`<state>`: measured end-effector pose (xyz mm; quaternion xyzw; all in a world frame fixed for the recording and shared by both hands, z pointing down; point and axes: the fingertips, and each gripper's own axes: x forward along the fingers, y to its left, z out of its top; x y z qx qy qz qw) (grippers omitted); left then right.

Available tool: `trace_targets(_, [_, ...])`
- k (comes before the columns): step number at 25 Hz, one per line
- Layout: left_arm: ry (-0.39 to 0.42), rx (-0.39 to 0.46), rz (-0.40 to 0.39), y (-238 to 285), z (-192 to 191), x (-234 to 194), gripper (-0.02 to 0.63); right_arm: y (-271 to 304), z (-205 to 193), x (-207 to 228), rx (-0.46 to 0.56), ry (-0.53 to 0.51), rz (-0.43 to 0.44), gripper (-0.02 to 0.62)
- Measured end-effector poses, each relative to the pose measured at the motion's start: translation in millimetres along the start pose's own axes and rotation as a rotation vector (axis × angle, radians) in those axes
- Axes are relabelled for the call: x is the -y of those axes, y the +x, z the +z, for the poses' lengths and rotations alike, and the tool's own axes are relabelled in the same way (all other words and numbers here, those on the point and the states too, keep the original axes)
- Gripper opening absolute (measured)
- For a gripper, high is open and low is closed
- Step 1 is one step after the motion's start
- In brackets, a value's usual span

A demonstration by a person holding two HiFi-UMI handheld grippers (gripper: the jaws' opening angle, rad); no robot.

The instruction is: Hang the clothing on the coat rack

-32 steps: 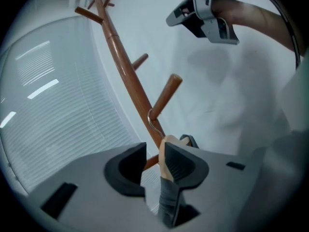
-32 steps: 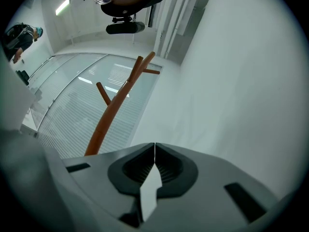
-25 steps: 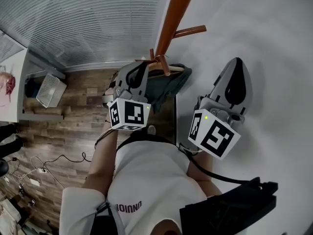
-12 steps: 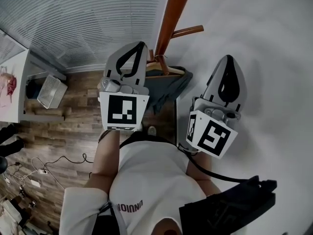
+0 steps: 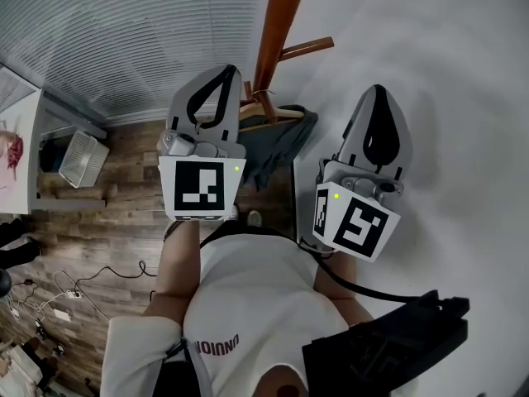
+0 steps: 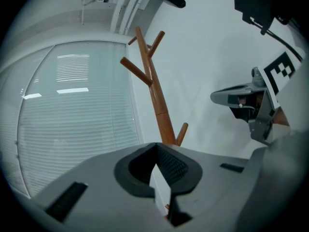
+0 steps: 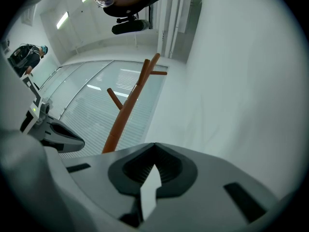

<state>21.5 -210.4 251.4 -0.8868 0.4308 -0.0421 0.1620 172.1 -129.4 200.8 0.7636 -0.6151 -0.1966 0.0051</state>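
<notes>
The brown wooden coat rack (image 5: 270, 44) rises against the white wall, and it also shows in both gripper views (image 6: 155, 100) (image 7: 123, 115). A dark grey garment (image 5: 277, 143) hangs on a wooden hanger (image 5: 279, 116), hooked over one of the rack's lower pegs. My left gripper (image 5: 225, 71) is shut and empty, its tips (image 6: 156, 145) just left of the pole and above the hanger. My right gripper (image 5: 378, 89) floats to the right near the wall, jaws closed (image 7: 154, 145) with nothing between them.
Window blinds (image 5: 124, 40) fill the left behind the rack. On the wood floor (image 5: 107, 222) below are a white wire basket (image 5: 80, 157) and loose cables (image 5: 66, 292). A white wall (image 5: 446, 98) runs along the right. A person (image 7: 26, 57) stands far off.
My left gripper has lifted from beside the hanger to above it. The garment stays hanging on the peg. The right gripper has barely moved.
</notes>
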Motion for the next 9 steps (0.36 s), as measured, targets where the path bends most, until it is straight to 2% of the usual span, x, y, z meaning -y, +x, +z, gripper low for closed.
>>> trace_targets(2, [-0.019,0.004,0.005,-0.5,1.5,-2.3,0.014,0.5,-0.3,0.5,0.002,0.003,-0.004,0.02])
trace_targets(5, [0.006,0.008,0.004,1.7,4.2,-2.4,0.014,1.9,-1.9,1.3,-0.001,0.001,-0.003,0.019])
trace_targets(9, [-0.001,0.009,0.009,2.8,5.2,-1.8,0.014,4.5,-0.8,0.8,0.001,-0.016,0.004,0.02])
